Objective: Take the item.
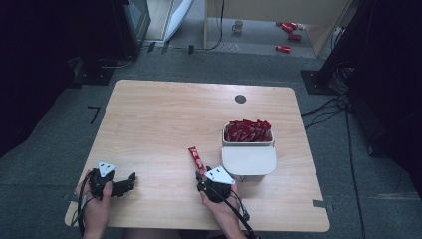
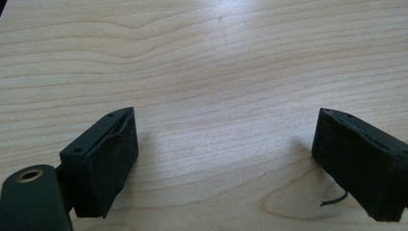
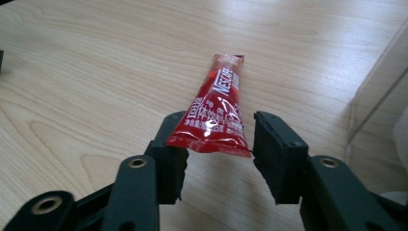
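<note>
Right tool [image 3: 219, 159] is sitting nearest the camera, jaws spread around the near end of a red sachet [image 3: 219, 113]. The left jaw is touching the sachet's sealed corner; the right jaw is standing just beside the other corner, contact not clear, so not a firm grip. The sachet is lying flat on the surface [image 3: 86, 72], pointing away from the tool, white lettering facing up.

In the high view the right tool [image 1: 200, 175] is being held by the right hand [image 1: 221, 206] near the front edge, and the sachet [image 1: 196, 158] is angling away to the upper left. Just right of it a white box [image 1: 249, 160] is sitting, its far compartment packed with more red sachets [image 1: 248, 131].

Left tool [image 2: 223, 163] is resting wide open, jaws well apart over bare wood, nothing between them. In the high view it [image 1: 130, 181] is sitting at the front left of the surface [image 1: 164, 114], held by the left hand [image 1: 97, 206].

A dark round disc [image 1: 240, 98] is sitting near the far edge.
</note>
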{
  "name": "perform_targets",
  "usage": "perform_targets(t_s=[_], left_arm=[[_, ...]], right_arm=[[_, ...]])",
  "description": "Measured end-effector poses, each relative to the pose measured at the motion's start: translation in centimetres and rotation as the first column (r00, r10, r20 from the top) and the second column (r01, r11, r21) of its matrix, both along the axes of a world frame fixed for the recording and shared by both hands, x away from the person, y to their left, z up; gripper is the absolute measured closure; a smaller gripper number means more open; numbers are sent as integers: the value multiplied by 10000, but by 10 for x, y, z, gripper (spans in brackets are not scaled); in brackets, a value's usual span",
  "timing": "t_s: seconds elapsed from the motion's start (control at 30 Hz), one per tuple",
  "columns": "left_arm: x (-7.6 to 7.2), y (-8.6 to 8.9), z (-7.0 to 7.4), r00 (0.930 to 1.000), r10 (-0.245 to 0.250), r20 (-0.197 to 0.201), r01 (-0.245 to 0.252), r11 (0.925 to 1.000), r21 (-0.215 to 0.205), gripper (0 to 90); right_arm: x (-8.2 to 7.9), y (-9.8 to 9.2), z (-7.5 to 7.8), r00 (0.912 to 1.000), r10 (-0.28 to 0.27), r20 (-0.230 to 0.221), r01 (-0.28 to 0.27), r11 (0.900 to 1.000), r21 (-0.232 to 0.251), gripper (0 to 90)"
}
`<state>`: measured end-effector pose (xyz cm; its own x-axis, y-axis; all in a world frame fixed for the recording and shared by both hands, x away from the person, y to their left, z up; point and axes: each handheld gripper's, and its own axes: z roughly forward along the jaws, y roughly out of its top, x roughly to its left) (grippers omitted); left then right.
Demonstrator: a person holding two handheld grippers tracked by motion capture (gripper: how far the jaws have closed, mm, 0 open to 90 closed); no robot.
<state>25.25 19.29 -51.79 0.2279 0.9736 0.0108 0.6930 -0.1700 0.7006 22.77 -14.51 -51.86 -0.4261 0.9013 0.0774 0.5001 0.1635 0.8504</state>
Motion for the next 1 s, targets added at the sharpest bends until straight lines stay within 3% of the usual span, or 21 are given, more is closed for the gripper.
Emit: perform_targets(t_s=[0.33,0.37,0.53,0.83,1.0], left_arm=[[0,0,0,10000,-2,-2,2,10000,1,95],[0,0,0,10000,-2,-2,2,10000,2,95],[0,0,0,10000,0,0,0,10000,-2,95],[0,0,0,10000,-1,-3,1,10000,-1,95],[0,0,0,10000,-1,-3,1,10000,0,95]], right_arm=[[-5,5,1,9988,484,-44,-485,9987,-155,339],[-7,7,3,9985,540,2,-540,9982,-252,258],[-12,10,8,9961,866,162,-860,9957,-331,242],[-22,7,33,9900,945,1051,-960,9953,93,243],[-26,0,36,9872,1149,1110,-1165,9932,84,233]])
